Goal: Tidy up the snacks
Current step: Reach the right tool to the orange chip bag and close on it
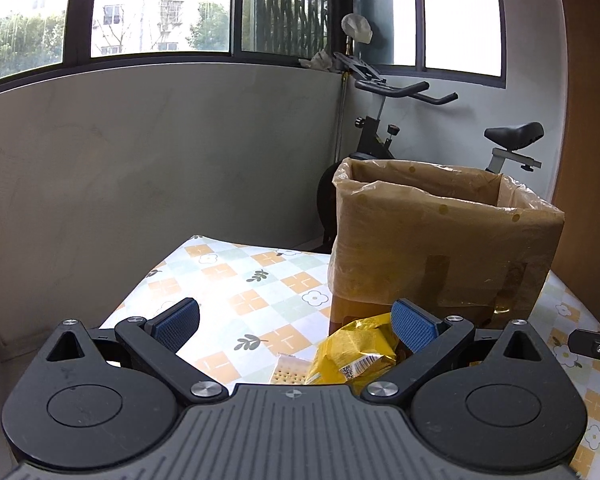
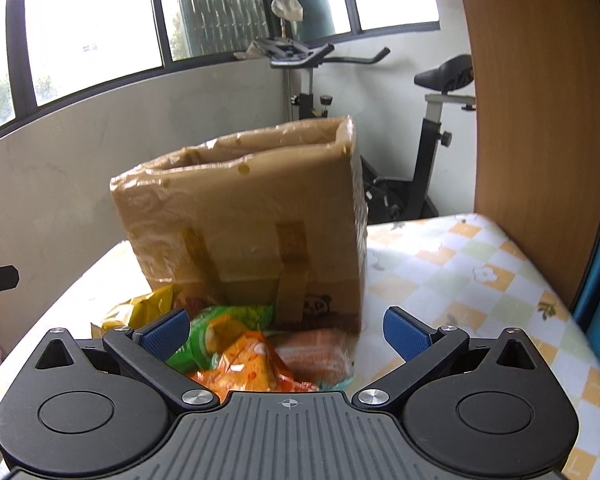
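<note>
A tall cardboard box (image 1: 440,248) lined with a plastic bag stands on the table, open at the top; the right wrist view shows the same cardboard box (image 2: 244,224). A yellow snack bag (image 1: 352,354) lies in front of it, beside a cracker pack (image 1: 286,372). My left gripper (image 1: 296,326) is open above them, its right pad near the yellow bag. In the right wrist view an orange snack bag (image 2: 248,364), a green snack bag (image 2: 216,324), a pale orange pack (image 2: 320,356) and the yellow bag (image 2: 140,308) lie at the box's foot. My right gripper (image 2: 286,330) hangs open over them.
The table carries a checkered flower-print cloth (image 1: 236,280). An exercise bike (image 1: 384,136) stands behind the box by the grey wall and windows. A wooden panel (image 2: 532,120) rises at the right. The other gripper's tip (image 1: 594,344) shows at the right edge.
</note>
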`<state>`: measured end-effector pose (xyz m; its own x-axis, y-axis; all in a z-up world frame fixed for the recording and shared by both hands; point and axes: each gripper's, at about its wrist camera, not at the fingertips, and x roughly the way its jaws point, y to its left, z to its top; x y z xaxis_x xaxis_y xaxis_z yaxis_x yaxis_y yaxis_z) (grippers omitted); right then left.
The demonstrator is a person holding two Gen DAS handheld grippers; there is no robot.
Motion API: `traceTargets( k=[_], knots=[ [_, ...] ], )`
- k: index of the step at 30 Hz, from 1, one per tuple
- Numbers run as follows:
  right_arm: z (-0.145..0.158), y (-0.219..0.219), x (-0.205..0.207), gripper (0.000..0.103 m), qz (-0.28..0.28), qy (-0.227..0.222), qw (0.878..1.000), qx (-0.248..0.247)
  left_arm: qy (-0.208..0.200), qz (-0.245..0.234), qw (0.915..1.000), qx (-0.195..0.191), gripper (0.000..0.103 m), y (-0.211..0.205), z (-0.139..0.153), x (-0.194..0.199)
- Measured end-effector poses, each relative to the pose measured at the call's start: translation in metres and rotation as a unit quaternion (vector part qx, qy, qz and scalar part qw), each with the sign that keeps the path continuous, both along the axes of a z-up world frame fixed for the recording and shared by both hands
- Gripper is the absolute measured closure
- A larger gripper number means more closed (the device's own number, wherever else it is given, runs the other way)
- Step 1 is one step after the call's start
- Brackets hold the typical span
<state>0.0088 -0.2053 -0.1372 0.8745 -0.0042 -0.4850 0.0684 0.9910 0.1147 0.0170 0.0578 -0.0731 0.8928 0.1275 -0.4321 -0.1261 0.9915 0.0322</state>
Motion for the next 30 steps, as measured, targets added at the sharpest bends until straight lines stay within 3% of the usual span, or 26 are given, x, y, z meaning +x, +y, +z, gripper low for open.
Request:
traceTargets(
  k=[11, 21, 30],
  knots=[
    [-0.024, 0.003, -0.001, 0.000, 0.012, 0.040, 0.999, -0.003, 0.009, -0.003, 0.9999, -0.012, 0.001, 0.011, -0.015, -0.006],
    [-0.031, 0.006, -0.014, 0.000, 0.030, 0.034, 0.999, -0.011, 0.019, -0.016, 0.9997, -0.009, 0.001, 0.005, -0.034, -0.016],
    [-0.039, 0.041, -0.020, 0.000, 0.092, 0.035, 0.992, -0.077, 0.038, -0.039, 0.9983, -0.023, 0.001, -0.004, -0.049, -0.027]
  ],
)
